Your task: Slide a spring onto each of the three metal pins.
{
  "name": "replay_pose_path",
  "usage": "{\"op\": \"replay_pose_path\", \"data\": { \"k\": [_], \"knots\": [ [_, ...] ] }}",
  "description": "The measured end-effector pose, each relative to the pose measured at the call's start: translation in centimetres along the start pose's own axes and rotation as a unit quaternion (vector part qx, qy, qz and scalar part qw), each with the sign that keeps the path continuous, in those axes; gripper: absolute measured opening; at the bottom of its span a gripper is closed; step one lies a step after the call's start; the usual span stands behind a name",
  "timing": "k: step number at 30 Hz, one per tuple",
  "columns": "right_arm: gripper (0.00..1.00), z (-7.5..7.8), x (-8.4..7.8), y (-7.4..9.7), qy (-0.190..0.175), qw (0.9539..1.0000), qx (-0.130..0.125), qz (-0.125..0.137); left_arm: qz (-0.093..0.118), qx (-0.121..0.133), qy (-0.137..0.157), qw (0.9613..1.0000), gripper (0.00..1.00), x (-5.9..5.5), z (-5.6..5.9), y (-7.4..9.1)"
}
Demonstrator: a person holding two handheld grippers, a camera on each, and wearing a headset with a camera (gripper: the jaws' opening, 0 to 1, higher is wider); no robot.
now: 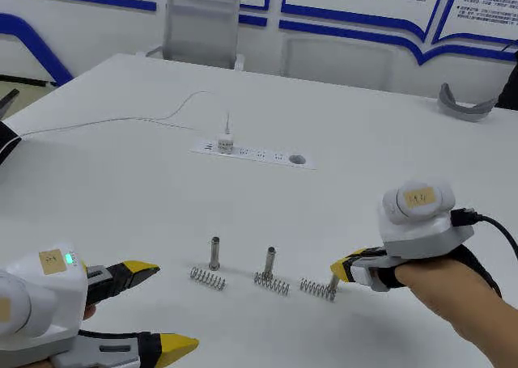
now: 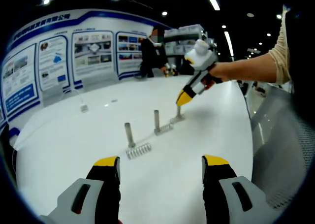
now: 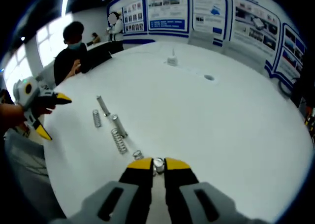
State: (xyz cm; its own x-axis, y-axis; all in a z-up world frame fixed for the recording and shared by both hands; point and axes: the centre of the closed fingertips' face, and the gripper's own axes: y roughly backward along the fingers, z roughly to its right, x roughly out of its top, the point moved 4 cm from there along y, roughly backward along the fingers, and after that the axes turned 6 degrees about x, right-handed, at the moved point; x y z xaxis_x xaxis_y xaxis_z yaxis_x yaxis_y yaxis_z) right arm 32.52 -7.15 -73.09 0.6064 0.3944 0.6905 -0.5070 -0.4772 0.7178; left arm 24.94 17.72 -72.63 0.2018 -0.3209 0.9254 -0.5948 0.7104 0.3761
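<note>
**2 grippers, 3 pins and 3 springs on a white table**

Head view. 3 metal pins stand upright in a row on the table (image 1: 388, 141): left pin (image 1: 214, 252), middle pin (image 1: 269, 261) and right pin (image 1: 333, 284). 1 spring lies flat just in front of each: left spring (image 1: 208, 278), middle spring (image 1: 271, 283) and right spring (image 1: 317, 289), whose end reaches the foot of the right pin. All 3 springs lie off their pins.

The right gripper (image 1: 338, 269) has its jaws closed on the top of the right pin. In the right gripper view, the pin's round top sits between the 2 yellow tips.

The left gripper (image 1: 175, 304) is at the near left, apart from the left pin, with its jaws spread wide and nothing between them.

Beyond the pins lies a power strip (image 1: 252, 153) with a white cable (image 1: 121, 123) plugged into it.
</note>
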Motion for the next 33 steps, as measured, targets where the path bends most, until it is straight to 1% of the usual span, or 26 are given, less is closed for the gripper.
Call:
{"op": "replay_pose_path", "data": {
  "k": [4,9,13,17,19,23,25,27,33],
  "knots": [
    [0.11,-0.1,0.2,0.3,0.004,1.0,-0.002,0.005,0.001,0.0,0.001,1.0,0.69,-0.1,-0.1,0.0],
    [0.12,-0.2,0.4,1.0,0.007,0.9998,-0.002,0.016,0.001,-0.002,0.001,1.0,0.69,-0.1,-0.1,0.0],
    [0.12,-0.6,0.0,1.7,0.014,0.9995,0.0,0.029,0.0,-0.006,-0.002,1.0,0.69,0.0,0.0,-0.1],
    [0.13,-1.2,-0.6,2.0,0.027,0.999,0.011,0.033,-0.001,-0.008,-0.004,1.0,0.69,0.0,0.0,-0.3],
    [0.13,-1.4,-1.2,1.9,0.031,0.9989,0.021,0.029,-0.002,-0.01,-0.005,0.9999,0.69,0.1,0.1,-0.4],
    [0.13,-1.2,-1.9,1.8,0.028,0.9991,0.021,0.025,-0.001,-0.011,-0.006,0.9999,0.69,0.2,0.1,-0.5],
    [0.13,-1.2,-2.0,1.8,0.027,0.9991,0.022,0.026,0.0,-0.011,-0.006,0.9999,0.69,0.2,0.2,-0.5],
    [0.13,-1.5,-2.0,1.6,0.032,0.9988,0.028,0.023,-0.002,-0.011,-0.007,0.9999,0.69,0.2,0.2,-0.4],
    [0.13,-2.0,-2.3,0.7,0.046,0.9977,0.045,0.019,-0.003,-0.006,-0.005,1.0,0.69,0.2,0.2,-0.2]
  ]
}}
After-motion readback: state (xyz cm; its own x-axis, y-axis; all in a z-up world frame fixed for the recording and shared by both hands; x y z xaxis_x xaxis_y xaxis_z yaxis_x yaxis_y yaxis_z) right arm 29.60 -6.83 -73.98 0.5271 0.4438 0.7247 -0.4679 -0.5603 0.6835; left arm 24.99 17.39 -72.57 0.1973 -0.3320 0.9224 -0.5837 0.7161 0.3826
